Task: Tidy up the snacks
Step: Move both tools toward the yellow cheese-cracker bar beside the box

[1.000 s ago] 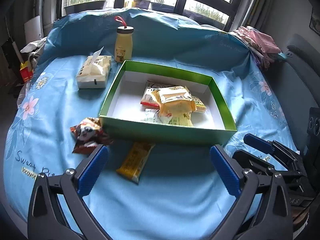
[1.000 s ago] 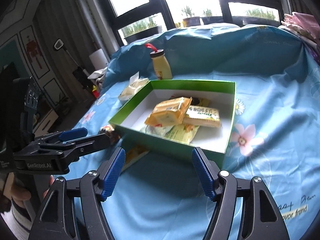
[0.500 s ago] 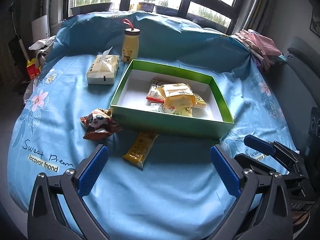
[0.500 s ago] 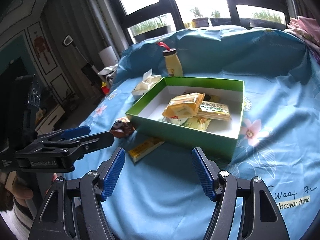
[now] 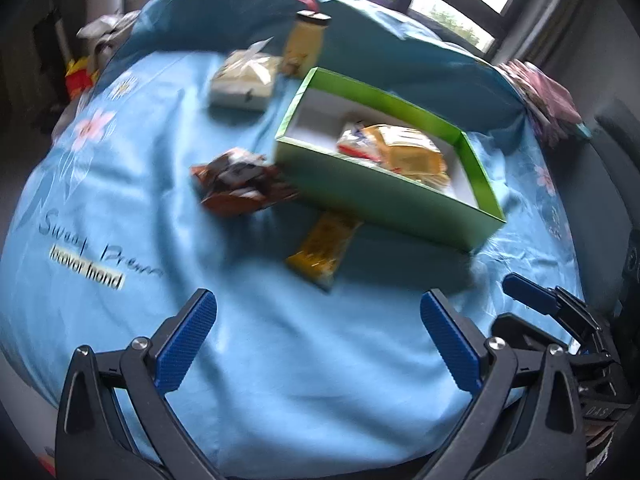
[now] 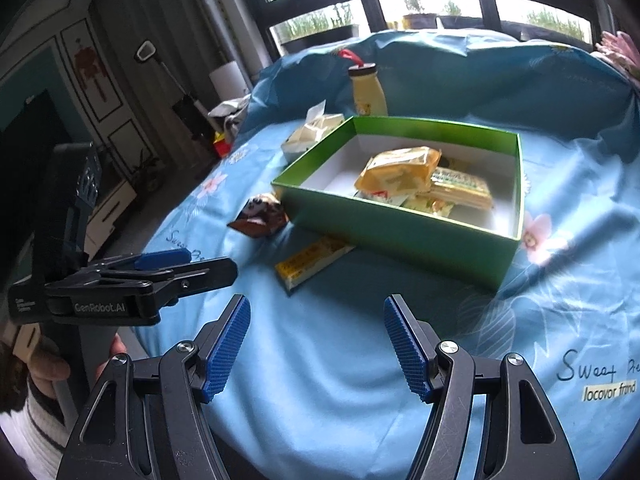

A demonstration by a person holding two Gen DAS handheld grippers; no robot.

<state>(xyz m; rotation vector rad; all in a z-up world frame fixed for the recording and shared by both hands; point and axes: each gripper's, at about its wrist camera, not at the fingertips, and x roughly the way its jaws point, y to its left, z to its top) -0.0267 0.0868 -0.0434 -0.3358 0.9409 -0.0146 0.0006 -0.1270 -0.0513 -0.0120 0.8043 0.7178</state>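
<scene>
Two grippers: both hang over the near part of the blue bedsheet (image 6: 328, 380), jaws spread wide and holding nothing.
Left gripper (image 5: 318, 312): jaws released; bare sheet lies between the blue pads, and the yellow snack bar (image 5: 326, 246) sits straight ahead of the gap, a little way off.
Right gripper (image 6: 316, 320): jaws released as well; the same yellow snack bar (image 6: 314, 258) lies ahead and slightly left of its gap.
Nearer gripper: judged a close call, though the left one faces the bar more squarely.
Bar's long axis: it runs from its near end on open sheet back toward the green box (image 5: 384, 196), at a slant, with the far end tucked against or just under the box's front wall; which of the two is hard to tell.
Grip line: the jaws look best placed across the bar's narrow width at the near end, which is clear of the box.
Brown snack bag (image 5: 240, 182): it lies on the sheet left of the bar, just beside the box's near left corner, also outside the box.
Green box, right view (image 6: 400, 228): open, with several yellow packets (image 6: 400, 168) already inside.
Behind the box: a tissue pack (image 5: 244, 78) and a yellow bottle (image 5: 306, 42), well apart from both grippers.
Task progress: judged partly done, two snacks left out.
</scene>
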